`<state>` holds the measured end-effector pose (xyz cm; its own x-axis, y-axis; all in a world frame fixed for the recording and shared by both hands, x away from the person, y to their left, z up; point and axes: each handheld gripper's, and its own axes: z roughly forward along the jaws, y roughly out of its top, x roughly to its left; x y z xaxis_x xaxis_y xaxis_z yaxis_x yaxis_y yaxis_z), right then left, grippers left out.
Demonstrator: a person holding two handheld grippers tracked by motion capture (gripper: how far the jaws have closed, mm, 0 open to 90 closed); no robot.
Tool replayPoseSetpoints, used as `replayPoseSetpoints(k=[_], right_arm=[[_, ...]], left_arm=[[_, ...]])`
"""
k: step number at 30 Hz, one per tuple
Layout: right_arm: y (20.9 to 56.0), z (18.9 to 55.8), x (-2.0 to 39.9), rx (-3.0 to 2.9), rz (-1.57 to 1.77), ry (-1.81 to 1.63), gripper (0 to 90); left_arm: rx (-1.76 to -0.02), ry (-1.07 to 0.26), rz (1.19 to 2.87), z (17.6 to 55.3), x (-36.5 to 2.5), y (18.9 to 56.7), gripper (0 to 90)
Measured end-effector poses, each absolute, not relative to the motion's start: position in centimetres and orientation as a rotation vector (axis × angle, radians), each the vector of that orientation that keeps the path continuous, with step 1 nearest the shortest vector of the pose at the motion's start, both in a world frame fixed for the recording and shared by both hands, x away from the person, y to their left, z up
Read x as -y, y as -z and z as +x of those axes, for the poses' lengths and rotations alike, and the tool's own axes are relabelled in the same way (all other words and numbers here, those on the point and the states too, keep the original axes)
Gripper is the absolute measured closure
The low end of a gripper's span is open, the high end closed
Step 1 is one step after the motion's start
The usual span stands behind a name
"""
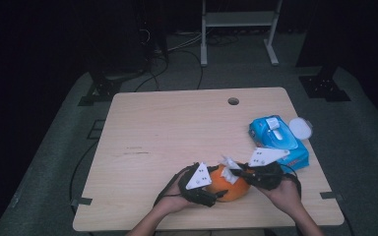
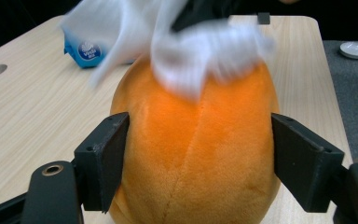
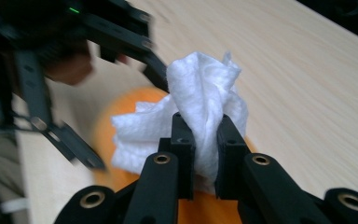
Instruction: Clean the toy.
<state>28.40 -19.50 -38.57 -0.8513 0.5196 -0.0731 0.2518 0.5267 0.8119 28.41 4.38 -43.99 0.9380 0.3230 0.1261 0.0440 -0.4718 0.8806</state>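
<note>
Near the front edge of the worktop, an orange plush ball sits between the two hands. The left tongs straddle it: in the left gripper view the two pads stand at either flank of the ball, seemingly just touching the fur, though I cannot tell for sure that they press on it. The right tongs are narrow, pinching a crumpled white wipe that rests on the top of the ball. A blue pack of wipes lies well apart to the right, with a small white lid beside it.

The step in hand looks like wiping the ball clean. To do it well, the left tongs should steady the ball firmly enough that it does not roll under the strokes, yet not crush the soft fabric. The right tongs should keep a tight pinch on the wipe, drag it in short passes over the crown, and keep their hard tips off the plush.
</note>
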Motion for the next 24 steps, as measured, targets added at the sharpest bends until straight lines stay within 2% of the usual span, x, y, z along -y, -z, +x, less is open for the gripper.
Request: replayPoseSetpoints(k=[5,9,10,12,14,19,20,23,24], right_arm=[[38.4,28.2,20.6,-2.440,0.688,-1.268,80.1],[38.4,27.5,18.6,-2.500,0.592,-1.323,80.0],[38.5,27.4,18.2,-2.506,0.573,-1.305,80.0],[38.6,27.6,18.3,-2.509,0.569,-1.297,80.0],[38.6,28.0,19.2,-2.495,0.604,-1.300,80.0],[39.0,29.0,22.1,-2.442,0.719,-1.277,80.0],[39.1,29.0,22.5,-2.435,0.737,-1.279,80.0],[39.1,28.7,22.1,-2.430,0.737,-1.280,80.0],[39.1,28.6,21.7,-2.433,0.720,-1.290,80.0]], left_arm=[[-0.285,-0.310,2.043,28.8,-4.5,44.0,23.5],[-0.316,-0.288,2.043,28.7,-4.0,44.0,11.1],[-0.305,-0.300,2.047,28.6,-4.1,44.0,11.4],[-0.288,-0.303,2.045,28.7,-4.5,43.9,19.1],[-0.287,-0.294,2.047,29.0,-4.9,44.0,22.4],[-0.317,-0.256,2.040,29.8,-5.8,44.3,23.7],[-0.326,-0.250,2.036,29.8,-5.8,44.2,22.9],[-0.335,-0.261,2.042,29.5,-5.0,43.8,11.8],[-0.333,-0.265,2.036,29.3,-4.7,43.7,10.7]])
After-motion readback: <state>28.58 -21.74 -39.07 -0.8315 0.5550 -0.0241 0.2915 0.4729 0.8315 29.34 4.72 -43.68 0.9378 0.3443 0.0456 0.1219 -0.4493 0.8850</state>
